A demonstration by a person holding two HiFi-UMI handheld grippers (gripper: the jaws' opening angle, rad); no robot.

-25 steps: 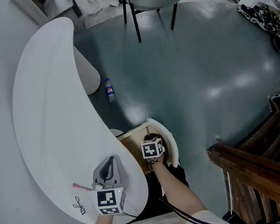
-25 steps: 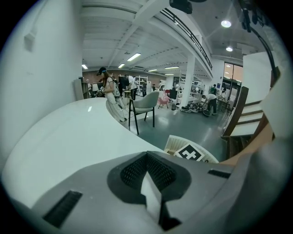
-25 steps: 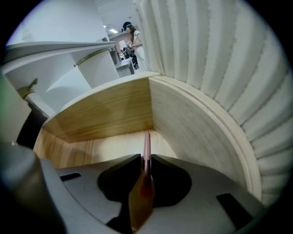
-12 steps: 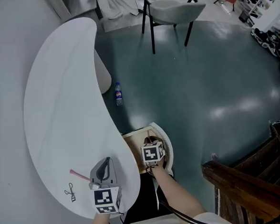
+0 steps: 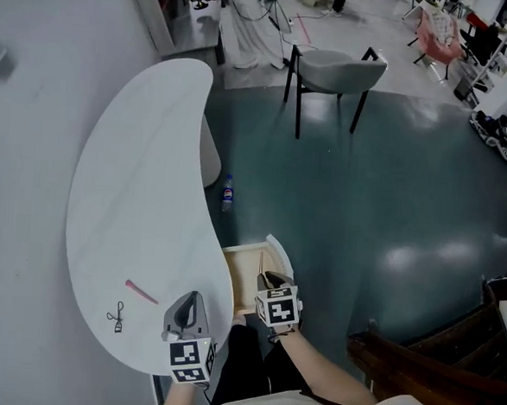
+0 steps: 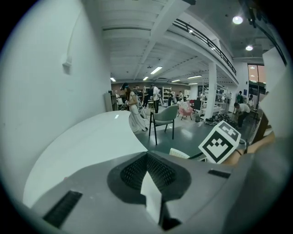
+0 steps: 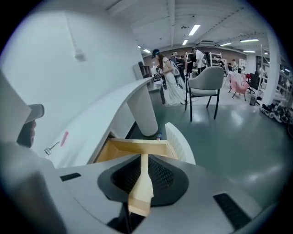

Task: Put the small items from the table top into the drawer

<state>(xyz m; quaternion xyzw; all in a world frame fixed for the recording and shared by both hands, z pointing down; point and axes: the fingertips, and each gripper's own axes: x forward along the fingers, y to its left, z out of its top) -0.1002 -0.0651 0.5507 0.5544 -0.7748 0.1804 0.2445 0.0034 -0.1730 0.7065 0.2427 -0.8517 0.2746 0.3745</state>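
Observation:
The white curved table has an open wooden drawer with a white curved front at its near right side. A pink stick and a small black scissors-like item lie on the table's near end. My left gripper rests shut on the table, just right of the pink stick. My right gripper sits at the drawer's near right corner. In the right gripper view its jaws are shut on a wooden edge that runs into the drawer. The pink stick lies off to the left.
A plastic bottle lies on the green floor beside the table's pedestal. A grey chair stands farther off. Dark wooden furniture is at the lower right. People stand far back in the room.
The head view has swung up and now shows more of the far room. Both grippers keep their places against the table and drawer.

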